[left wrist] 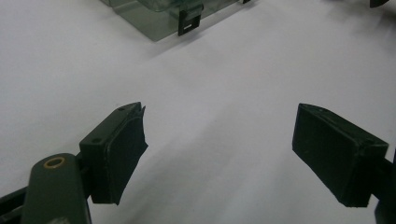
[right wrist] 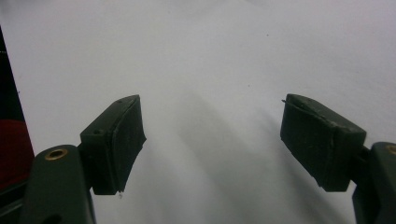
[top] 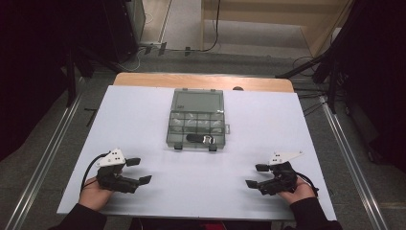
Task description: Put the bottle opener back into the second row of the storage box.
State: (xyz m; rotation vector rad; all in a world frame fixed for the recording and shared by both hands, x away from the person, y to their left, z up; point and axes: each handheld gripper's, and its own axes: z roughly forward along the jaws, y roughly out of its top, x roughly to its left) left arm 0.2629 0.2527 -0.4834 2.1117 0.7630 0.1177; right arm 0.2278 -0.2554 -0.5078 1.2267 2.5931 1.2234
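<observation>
From the high view, a smoky translucent compartment box (top: 197, 119) lies on the white counter (top: 268, 120) toward twelve o'clock, lid closed as far as can be told, its two dark latches (top: 178, 146) facing the person at six o'clock and a dark item visible through the lid in the near row. Its long axis runs away from the person. The left hand-held gripper (top: 137, 171) rests at about seven o'clock and the right hand-held gripper (top: 257, 175) at about five, both released with jaws spread and holding nothing; each is well apart from the box, at much the same remove. From the left one the box lies toward one o'clock, from the right toward eleven. In the left gripper view, the left hand-held gripper (left wrist: 217, 149) is spread wide over bare counter, and a box corner with one latch (left wrist: 189, 22) sits at twelve o'clock. In the right gripper view, the right hand-held gripper (right wrist: 212, 140) is likewise open over bare white surface.
</observation>
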